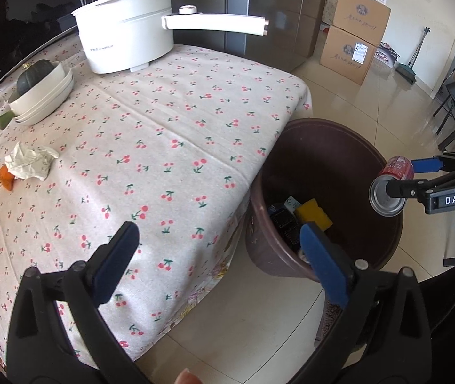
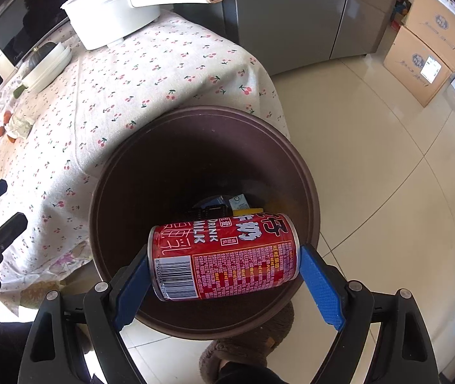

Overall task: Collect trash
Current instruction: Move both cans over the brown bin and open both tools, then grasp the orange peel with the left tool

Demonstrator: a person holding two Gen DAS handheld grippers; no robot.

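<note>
My right gripper (image 2: 224, 264) is shut on a red milk drink can (image 2: 224, 256), held on its side by its two ends above the open brown trash bin (image 2: 109, 172). The can (image 1: 390, 188) and bin (image 1: 339, 134) also show in the left wrist view, with the right gripper (image 1: 400, 177) coming in from the right. Inside the bin lie a yellow sponge (image 1: 314, 212) and dark packaging. My left gripper (image 1: 218, 256) is open and empty over the table's near corner. A crumpled paper wad (image 1: 29, 161) lies on the cherry-print tablecloth (image 1: 163, 134) at the far left.
A white electric pot (image 1: 128, 32) with a long handle stands at the table's back. Stacked bowls hold a dark squash (image 1: 34, 75). Orange fruit pieces (image 1: 5, 176) lie by the paper. A grey fridge (image 2: 291, 12) and cardboard boxes (image 1: 355, 32) stand behind, on a tiled floor.
</note>
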